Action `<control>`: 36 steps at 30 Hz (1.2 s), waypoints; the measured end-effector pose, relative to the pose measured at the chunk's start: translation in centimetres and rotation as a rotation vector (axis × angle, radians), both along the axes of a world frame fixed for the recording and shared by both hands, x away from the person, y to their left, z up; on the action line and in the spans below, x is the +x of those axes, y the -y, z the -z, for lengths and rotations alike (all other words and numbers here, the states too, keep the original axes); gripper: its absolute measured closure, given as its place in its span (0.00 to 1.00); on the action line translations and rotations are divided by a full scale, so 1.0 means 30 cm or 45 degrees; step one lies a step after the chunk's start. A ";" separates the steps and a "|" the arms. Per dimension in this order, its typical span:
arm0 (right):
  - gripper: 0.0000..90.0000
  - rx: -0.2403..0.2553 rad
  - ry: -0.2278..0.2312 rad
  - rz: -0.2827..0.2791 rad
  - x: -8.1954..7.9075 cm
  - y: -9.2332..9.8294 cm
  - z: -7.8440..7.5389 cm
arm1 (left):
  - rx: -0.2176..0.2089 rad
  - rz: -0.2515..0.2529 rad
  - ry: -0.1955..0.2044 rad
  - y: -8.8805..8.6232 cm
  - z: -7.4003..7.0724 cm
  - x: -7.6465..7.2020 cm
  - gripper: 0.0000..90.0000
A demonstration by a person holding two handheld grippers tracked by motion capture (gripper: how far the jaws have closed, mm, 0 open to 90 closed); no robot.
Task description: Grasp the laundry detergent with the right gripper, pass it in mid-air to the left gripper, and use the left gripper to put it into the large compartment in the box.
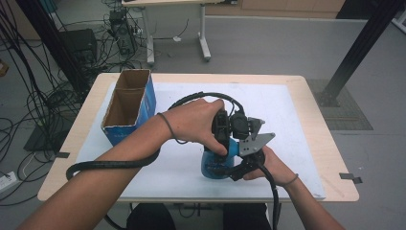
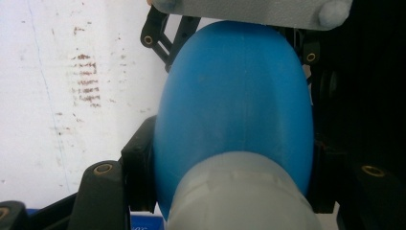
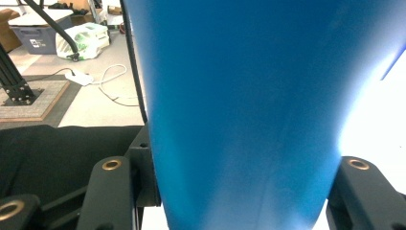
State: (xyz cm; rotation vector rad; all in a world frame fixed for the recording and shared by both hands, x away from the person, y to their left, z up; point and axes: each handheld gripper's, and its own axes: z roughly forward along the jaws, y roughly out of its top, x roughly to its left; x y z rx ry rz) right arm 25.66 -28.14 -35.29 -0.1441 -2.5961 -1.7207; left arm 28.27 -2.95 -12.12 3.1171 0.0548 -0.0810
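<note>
**A:** Centre of the high view, just below the middle: both hands meet over a blue bottle point(image 1: 218, 165) on the white mat point(image 1: 297, 124). The left gripper point(image 1: 225, 143) comes in from upper left, the hand wrapped over its top.

**B:** And the right gripper point(image 1: 244, 165) sits at the lower right of the bottle, its grey plate tipped up toward the right.

**A:** The left gripper view is tight: the blue body bulges up the middle of the frame, a pale whitish cap point(image 2: 239, 196) at the bottom, and the black jaws press against both flanks. Clamped on the bottle, no gap.

**B:** Same story in the right gripper view: blue bottle wall from top to bottom, jaws hugging it at lower left and lower right. Clamped too.

**A:** Is the bottle resting on the mat or lifted?

**B:** Hard to say; the hands cover its base, though it looks to be at or just above the mat.

**A:** An open cardboard box point(image 1: 129, 105) stands at the mat's upper left, well apart from the bottle.
</note>
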 end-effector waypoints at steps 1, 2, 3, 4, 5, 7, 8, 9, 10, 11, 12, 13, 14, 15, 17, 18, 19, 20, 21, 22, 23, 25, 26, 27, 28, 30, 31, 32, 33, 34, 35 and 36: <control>0.47 0.003 -0.002 0.000 0.000 0.001 0.001 | 0.002 0.006 0.001 0.001 -0.001 0.002 0.42; 0.47 0.003 -0.002 0.000 0.000 0.001 0.001 | 0.002 0.006 0.001 0.001 -0.001 0.002 0.42; 0.47 0.004 -0.003 0.001 0.001 0.001 0.001 | -0.001 0.004 0.002 0.000 -0.002 0.002 0.42; 0.47 0.005 0.000 0.001 0.001 0.002 0.001 | 0.000 0.004 0.002 0.000 -0.003 0.002 0.42; 0.47 0.005 0.000 0.001 0.001 0.002 0.001 | -0.005 0.002 0.001 -0.003 -0.004 0.002 0.42; 0.47 0.007 0.000 0.000 0.002 0.002 0.000 | -0.008 0.000 0.002 -0.005 -0.005 0.001 0.42; 0.47 0.008 -0.003 0.001 0.001 0.001 0.000 | -0.014 -0.002 0.006 -0.008 -0.004 -0.001 0.42; 0.47 0.008 -0.002 -0.001 0.002 0.001 0.000 | -0.013 -0.003 0.005 -0.009 -0.006 -0.001 0.42; 0.47 0.006 0.000 0.000 0.002 0.001 -0.002 | -0.017 -0.006 0.005 -0.011 -0.005 -0.001 0.42; 0.47 0.006 0.000 0.000 0.002 0.001 -0.002 | -0.017 -0.006 0.005 -0.011 -0.005 -0.001 0.42; 0.47 0.008 0.000 -0.002 0.003 0.000 -0.002 | -0.017 -0.003 0.007 -0.011 -0.006 -0.002 0.42; 0.47 0.008 0.000 -0.001 0.003 0.000 -0.002 | -0.016 -0.004 0.007 -0.011 -0.006 -0.001 0.42; 0.47 0.009 0.000 -0.001 0.003 -0.001 -0.002 | -0.013 -0.004 0.004 -0.010 -0.006 0.000 0.42; 0.47 0.009 0.000 -0.003 0.004 -0.002 -0.001 | -0.012 0.001 0.006 -0.010 -0.007 0.000 0.42; 0.47 0.008 -0.001 -0.001 0.003 -0.003 -0.001 | -0.009 0.004 0.006 -0.008 -0.007 0.000 0.42; 0.47 0.007 0.001 -0.001 0.003 -0.003 -0.002 | -0.011 0.002 0.006 -0.010 -0.006 0.000 0.42; 0.47 0.006 -0.003 -0.003 0.004 -0.004 -0.002 | -0.013 0.001 0.005 -0.011 -0.006 0.000 0.42; 0.47 0.005 -0.004 -0.003 0.004 -0.004 -0.002 | -0.012 0.003 0.005 -0.010 -0.006 0.001 0.42; 0.47 0.005 -0.001 -0.001 0.003 -0.003 -0.002 | -0.017 -0.002 0.007 -0.013 -0.004 -0.001 0.42; 0.47 0.007 -0.001 -0.002 0.004 -0.003 -0.001 | -0.018 -0.002 0.007 -0.014 -0.004 -0.001 0.42; 0.47 0.006 -0.001 -0.002 0.004 -0.003 -0.001 | -0.015 -0.001 0.007 -0.012 -0.004 -0.001 0.42; 0.47 0.006 -0.003 -0.004 0.004 -0.004 -0.001 | -0.012 0.002 0.005 -0.011 -0.005 -0.001 0.42; 0.47 0.005 -0.003 -0.004 0.004 -0.004 -0.002 | -0.010 0.001 0.005 -0.010 -0.005 -0.002 0.42; 0.47 0.007 -0.001 -0.005 0.003 -0.004 -0.001 | -0.009 0.000 0.003 -0.009 -0.005 -0.001 0.42; 0.47 0.006 -0.003 -0.007 0.004 -0.004 -0.001 | -0.008 -0.008 -0.003 -0.010 -0.005 0.000 0.42; 0.47 0.008 -0.006 -0.009 0.005 -0.004 0.000 | -0.010 -0.005 0.000 -0.010 -0.004 0.000 0.42; 0.47 0.007 -0.007 -0.010 0.005 -0.004 0.000 | -0.008 -0.006 0.000 -0.010 -0.004 -0.001 0.42; 0.47 0.005 -0.009 -0.010 0.004 -0.005 -0.002 | -0.007 -0.006 -0.001 -0.010 -0.003 -0.001 0.42; 0.47 0.005 -0.010 -0.012 0.004 -0.006 -0.001 | -0.002 -0.005 -0.005 -0.009 -0.004 0.001 0.42; 0.47 0.006 -0.009 -0.012 0.004 -0.006 -0.001 | -0.002 -0.006 -0.006 -0.010 -0.004 0.003 0.42; 0.47 0.007 -0.010 -0.011 0.003 -0.006 0.000 | -0.002 -0.007 -0.008 -0.010 -0.004 0.004 0.42; 0.47 0.008 -0.010 -0.011 0.004 -0.006 0.000 | -0.005 -0.007 -0.008 -0.011 -0.006 0.004 0.42</control>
